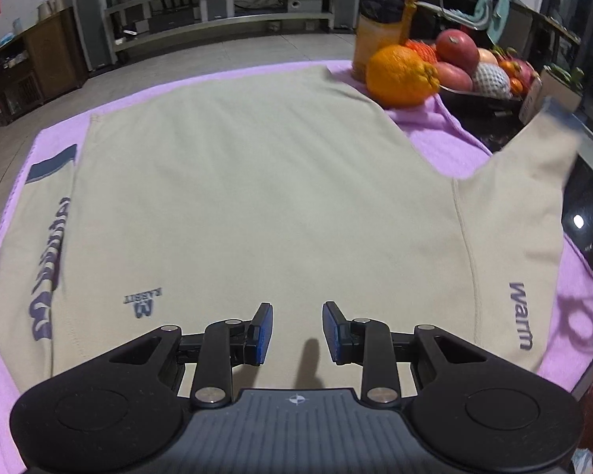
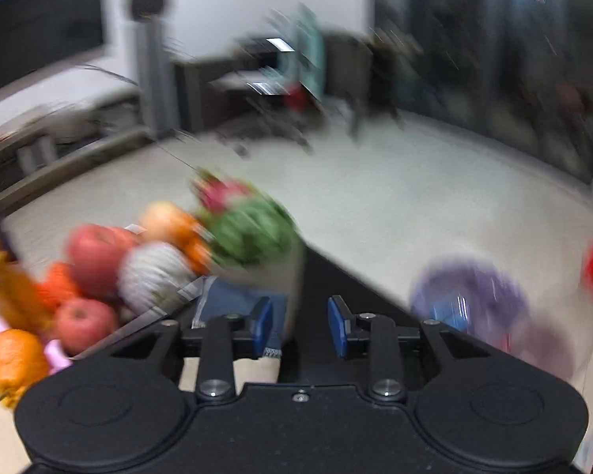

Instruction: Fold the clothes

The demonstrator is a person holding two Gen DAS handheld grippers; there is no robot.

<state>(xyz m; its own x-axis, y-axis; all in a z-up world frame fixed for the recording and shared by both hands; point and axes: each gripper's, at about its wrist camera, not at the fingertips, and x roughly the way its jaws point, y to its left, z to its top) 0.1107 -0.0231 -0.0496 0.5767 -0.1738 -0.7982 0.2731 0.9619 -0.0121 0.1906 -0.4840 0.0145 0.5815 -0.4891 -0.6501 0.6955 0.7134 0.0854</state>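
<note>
A beige long-sleeved shirt (image 1: 257,205) lies spread flat on a purple cloth (image 1: 446,134). Its left sleeve (image 1: 39,260) is folded in along the body and shows dark lettering. Its right sleeve (image 1: 525,213) stretches out to the right, with the word "warm" on it. My left gripper (image 1: 297,331) is open and empty, low over the shirt's near edge. My right gripper (image 2: 300,326) is open; the view is blurred. The sleeve's blue cuff (image 2: 237,304) lies under and beside its left finger (image 2: 263,326), not held.
A tray of fruit (image 1: 478,67) with a large orange (image 1: 399,75) and a tall yellow bottle (image 1: 383,8) stands at the table's far right. The fruit (image 2: 99,260) also shows in the right wrist view, with a purple object (image 2: 470,296) on the right.
</note>
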